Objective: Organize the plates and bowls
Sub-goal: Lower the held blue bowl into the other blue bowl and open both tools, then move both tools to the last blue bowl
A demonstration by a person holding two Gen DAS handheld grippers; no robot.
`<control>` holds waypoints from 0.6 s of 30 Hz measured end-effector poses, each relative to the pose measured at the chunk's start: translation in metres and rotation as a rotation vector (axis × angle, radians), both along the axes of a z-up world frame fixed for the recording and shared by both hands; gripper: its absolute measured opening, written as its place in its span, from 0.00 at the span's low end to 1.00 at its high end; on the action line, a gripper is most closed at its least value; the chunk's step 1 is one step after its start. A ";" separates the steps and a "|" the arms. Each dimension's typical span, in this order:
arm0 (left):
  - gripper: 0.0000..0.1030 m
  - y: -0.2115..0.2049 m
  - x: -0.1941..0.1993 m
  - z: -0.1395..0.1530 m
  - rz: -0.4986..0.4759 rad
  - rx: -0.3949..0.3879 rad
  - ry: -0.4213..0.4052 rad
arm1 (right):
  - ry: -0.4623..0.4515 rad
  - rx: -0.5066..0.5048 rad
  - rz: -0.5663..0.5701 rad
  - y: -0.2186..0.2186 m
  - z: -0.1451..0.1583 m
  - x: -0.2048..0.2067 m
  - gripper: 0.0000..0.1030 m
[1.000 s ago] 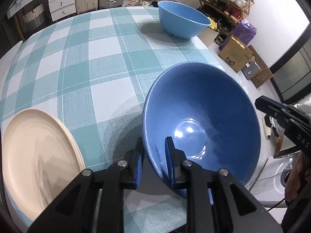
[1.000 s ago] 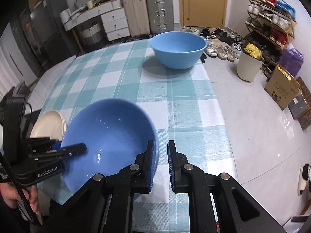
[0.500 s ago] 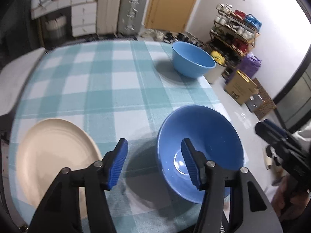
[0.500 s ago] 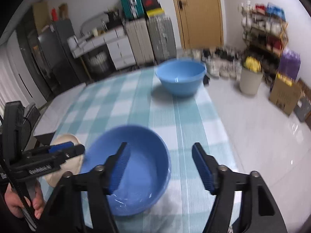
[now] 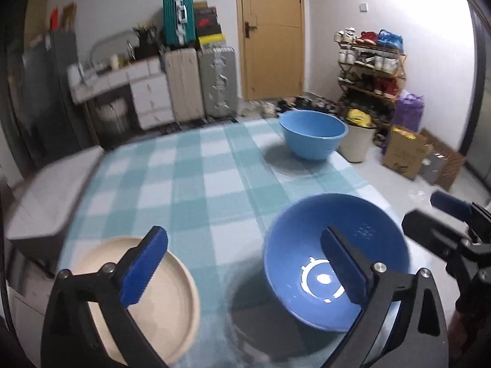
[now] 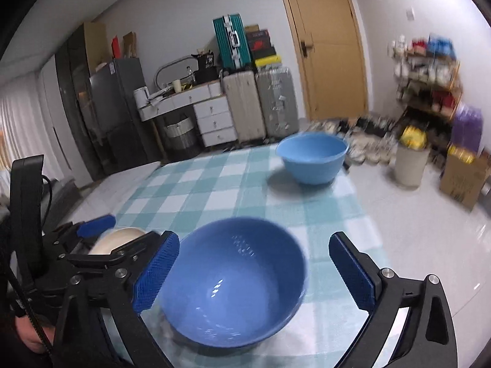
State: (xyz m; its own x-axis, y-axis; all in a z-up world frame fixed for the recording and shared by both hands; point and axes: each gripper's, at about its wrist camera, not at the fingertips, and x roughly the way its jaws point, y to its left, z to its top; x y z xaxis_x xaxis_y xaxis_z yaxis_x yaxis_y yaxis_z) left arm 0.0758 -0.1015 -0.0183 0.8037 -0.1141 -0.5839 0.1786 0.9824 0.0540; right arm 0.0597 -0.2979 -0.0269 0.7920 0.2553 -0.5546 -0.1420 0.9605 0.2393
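Note:
A dark blue bowl (image 5: 334, 260) stands upright on the checked tablecloth (image 5: 214, 184) near the table's front right corner. My left gripper (image 5: 244, 268) hovers over its left rim, jaws opening wide, pads clear of the bowl. My right gripper (image 6: 254, 273) straddles the same dark blue bowl (image 6: 233, 279) from the other side, jaws also opening, pads not touching it. A cream plate (image 5: 153, 300) lies at the front left. A light blue bowl (image 5: 313, 133) stands at the far right end. Each view shows the other gripper: the right gripper (image 5: 438, 217) and the left gripper (image 6: 125, 234).
A pale bench (image 5: 52, 196) sits against the table's left side. Beyond the far edge stand suitcases (image 5: 199, 82), white drawers (image 5: 150, 95), a bin (image 5: 356, 144), a cardboard box (image 5: 405, 150) and a shoe rack (image 5: 371, 64). The table's right edge runs close to the dark bowl.
Both grippers were shut on the dark blue bowl's rim; both have let go and spread wide. They pulled back and tilted up. The bowl now rests on the cloth.

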 end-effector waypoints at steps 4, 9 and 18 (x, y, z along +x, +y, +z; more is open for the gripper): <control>1.00 0.003 -0.002 -0.004 0.079 -0.002 -0.025 | -0.011 -0.016 -0.056 -0.009 -0.009 0.001 0.97; 1.00 0.008 -0.001 -0.012 0.059 -0.025 0.024 | -0.039 -0.009 -0.108 -0.019 -0.011 -0.009 0.98; 1.00 0.007 -0.019 -0.010 0.041 -0.062 0.076 | -0.041 -0.006 -0.085 -0.013 -0.001 -0.025 0.98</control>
State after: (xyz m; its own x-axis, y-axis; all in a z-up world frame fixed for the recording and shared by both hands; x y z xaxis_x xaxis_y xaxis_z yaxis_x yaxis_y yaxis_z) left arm 0.0573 -0.0947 -0.0279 0.7624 -0.1200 -0.6359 0.1399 0.9900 -0.0191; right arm 0.0342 -0.3114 -0.0274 0.8324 0.1835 -0.5229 -0.0699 0.9708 0.2295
